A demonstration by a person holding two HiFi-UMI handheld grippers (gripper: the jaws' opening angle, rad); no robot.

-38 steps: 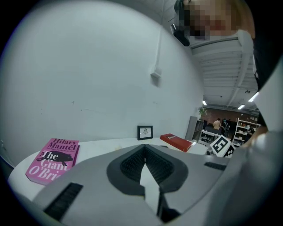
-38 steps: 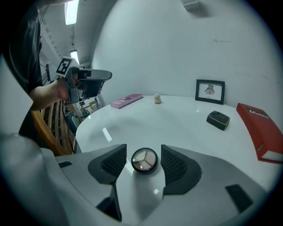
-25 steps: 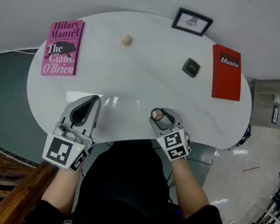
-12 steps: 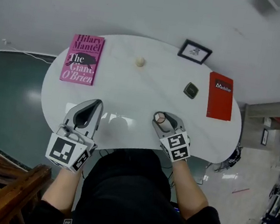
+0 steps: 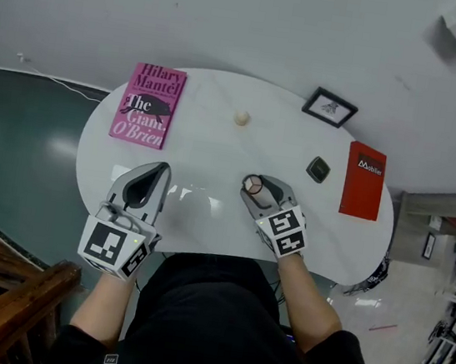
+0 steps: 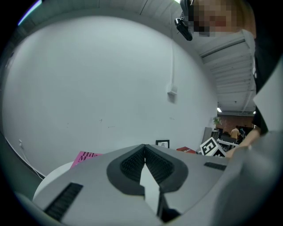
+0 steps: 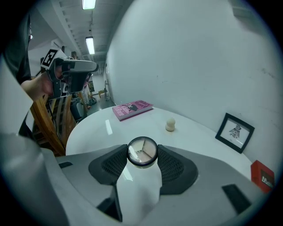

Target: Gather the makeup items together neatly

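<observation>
Gripper, left (image 5: 155, 177): clenched on nothing, at my edge of the table (image 5: 216, 146)
Gripper, right (image 5: 257, 189): I've got the round compact (image 7: 142, 152) pinched, over the table
Farther out: dark square case (image 5: 318, 169), beige sponge (image 5: 242, 118), well apart

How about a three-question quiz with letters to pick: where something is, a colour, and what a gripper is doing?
1. Where on the table is the red book? A in the middle, B at the right end, C at the near edge.
2. What colour is the left book? A pink, B green, C yellow.
3. What is the right gripper doing? A open and empty, B holding a spoon, C shut on a round compact.

Answers: B, the head view shows it by the right rim. A, its cover is pink. C, the compact sits clamped between the jaws in the right gripper view.
</observation>
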